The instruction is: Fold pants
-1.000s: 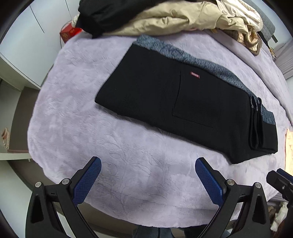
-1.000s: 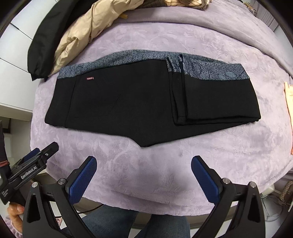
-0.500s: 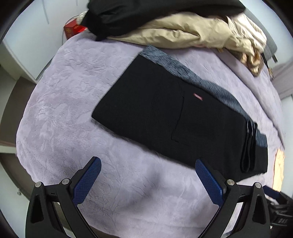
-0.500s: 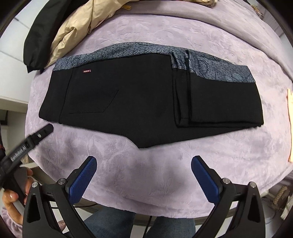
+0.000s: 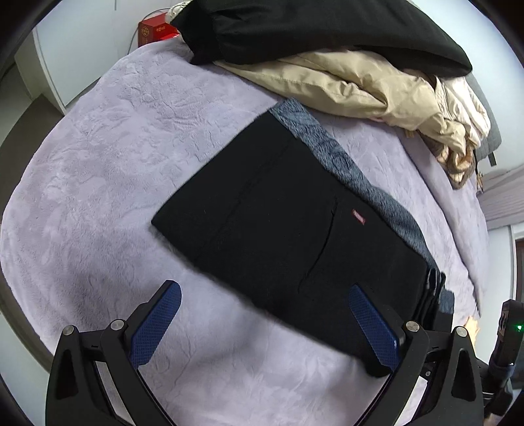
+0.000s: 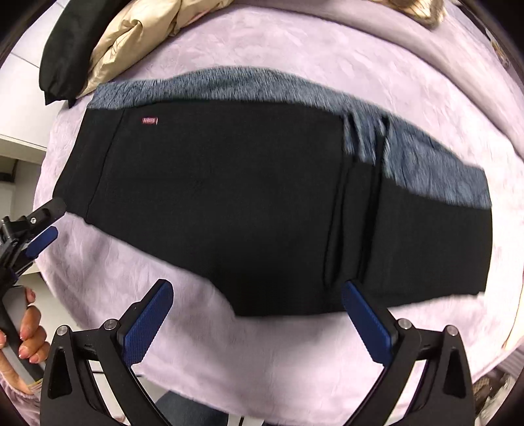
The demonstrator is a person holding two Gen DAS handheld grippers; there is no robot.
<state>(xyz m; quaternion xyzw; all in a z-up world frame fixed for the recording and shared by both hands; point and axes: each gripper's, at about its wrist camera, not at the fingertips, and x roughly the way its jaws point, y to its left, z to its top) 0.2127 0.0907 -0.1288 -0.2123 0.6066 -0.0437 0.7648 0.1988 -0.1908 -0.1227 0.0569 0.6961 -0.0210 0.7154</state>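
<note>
Lying flat on the lilac plush bed cover, the black pants stretch their long axis from 9 o'clock to 3 o'clock in the right wrist view, with the grey fleecy lining showing along the far edge and a small red label near the 10 o'clock corner. The right tongs are spread wide, holding nothing, with the near hem just beyond the tips at 12 o'clock; a doubled-back layer with raised fold ridges sits toward 2 o'clock. The left tongs are likewise wide apart and empty; from them the pants run diagonally, 11 o'clock to 4 o'clock, the right fingertip overlapping the near edge in the picture, though contact cannot be told. The left tongs look nearer the label end, the right nearer the folded end. The cloth looks thick, matte and soft, likely to sag when lifted. Beige and black jackets are heaped at 12 o'clock, just beside the lining's corner.
</note>
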